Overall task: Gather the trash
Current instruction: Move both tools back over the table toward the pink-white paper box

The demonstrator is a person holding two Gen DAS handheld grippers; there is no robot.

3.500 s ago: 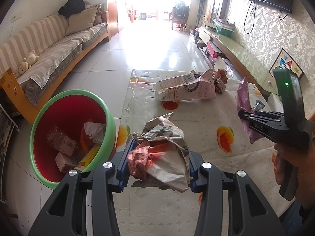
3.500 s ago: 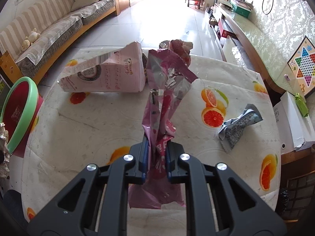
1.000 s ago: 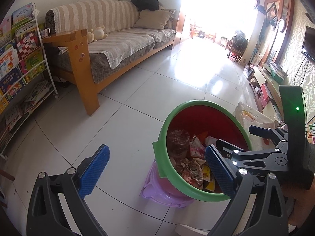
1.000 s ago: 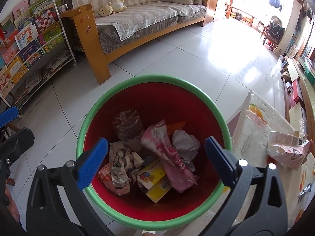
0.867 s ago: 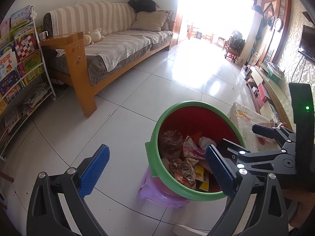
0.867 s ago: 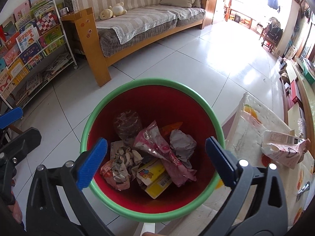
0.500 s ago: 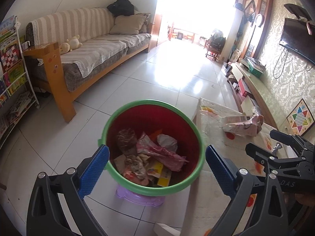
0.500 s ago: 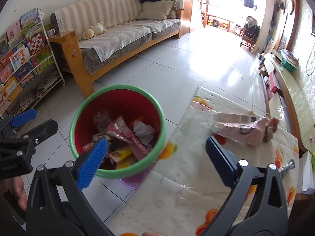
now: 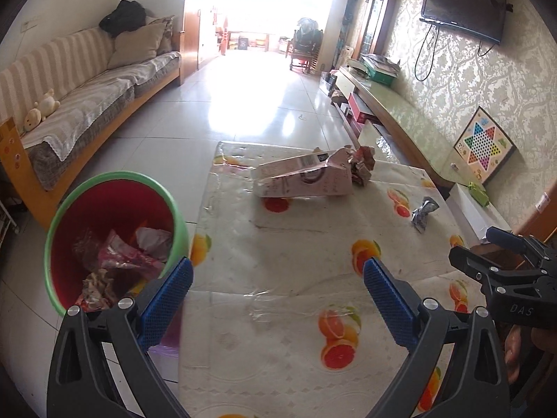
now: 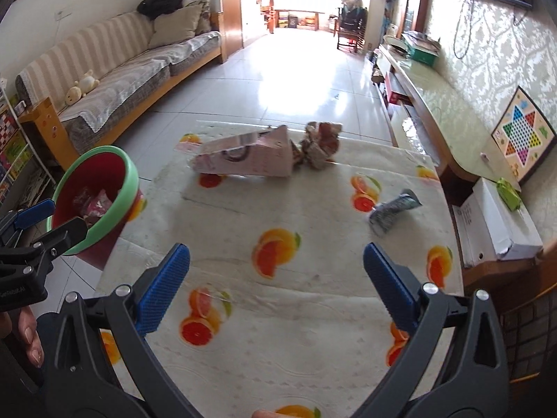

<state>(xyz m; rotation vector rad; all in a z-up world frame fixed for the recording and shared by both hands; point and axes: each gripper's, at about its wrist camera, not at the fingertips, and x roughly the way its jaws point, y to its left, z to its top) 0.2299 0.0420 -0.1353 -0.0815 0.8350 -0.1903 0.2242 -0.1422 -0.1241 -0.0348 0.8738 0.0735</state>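
Both grippers hang open and empty over the near edge of the table [image 9: 296, 376] with its fruit-print cloth. My left gripper [image 9: 276, 299] is near the table's left side, beside the red bin with a green rim [image 9: 111, 209] that holds several wrappers. My right gripper [image 10: 276, 285] faces the table middle. A pink carton [image 10: 243, 160] lies at the far side, also seen as the pink carton [image 9: 303, 177]. A crumpled paper wad [image 10: 320, 144] touches its right end. A grey wrapper [image 10: 391, 210] lies toward the right, shown too as the grey wrapper [image 9: 423, 214].
A striped sofa [image 9: 80, 101] runs along the left wall. A low cabinet [image 9: 393, 118] lines the right wall, with a white box [image 10: 494, 223] beside the table. The bin stands on a purple stool [image 9: 163, 341]. Tiled floor [image 9: 250, 104] stretches beyond the table.
Both grippers dropped their trash into the bin, opened, and swung right from above the bin to face the table. The purple wrapper and paper wad now lie in the bin.
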